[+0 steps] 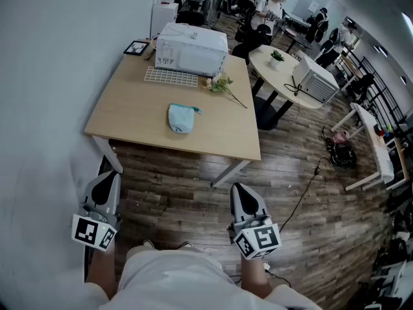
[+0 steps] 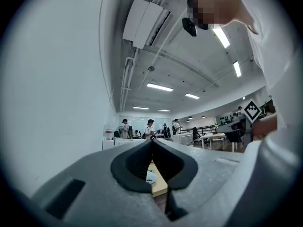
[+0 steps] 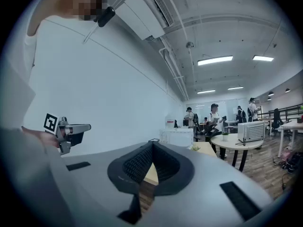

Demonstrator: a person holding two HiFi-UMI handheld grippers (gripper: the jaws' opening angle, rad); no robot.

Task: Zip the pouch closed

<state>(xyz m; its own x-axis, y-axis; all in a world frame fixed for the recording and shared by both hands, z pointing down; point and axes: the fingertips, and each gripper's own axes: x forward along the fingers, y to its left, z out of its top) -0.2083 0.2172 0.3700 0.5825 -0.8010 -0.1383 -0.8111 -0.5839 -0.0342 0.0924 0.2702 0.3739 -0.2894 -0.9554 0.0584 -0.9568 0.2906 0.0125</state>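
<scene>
1. Left tool (image 1: 108, 174): you hold it low at 7 o'clock in the head view, above the wood floor (image 1: 193, 186) and well apart from the worktop (image 1: 122, 112). In the left gripper view its jaws stand together at the tips, with nothing between them.

2. Right tool (image 1: 241, 188): you hold it low at 5 o'clock in the head view, also above the floor and short of the worktop's near edge. In the right gripper view its jaws meet at the tips and hold nothing.

3. Pouch (image 1: 181, 118): the light blue pouch lies flat on the worktop, near its middle, at 12 o'clock from you. Neither tool touches it. A small tab projects at its 1 o'clock corner. You cannot tell from these views whether the zip is open.

4. Other items on the worktop, taken from the pouch:
- white appliance (image 1: 191, 49) at 12 o'clock, at the far edge;
- white grid rack (image 1: 171, 77) at 11 o'clock, just in front of the appliance;
- flower sprig (image 1: 222, 84) at 1 o'clock.
</scene>
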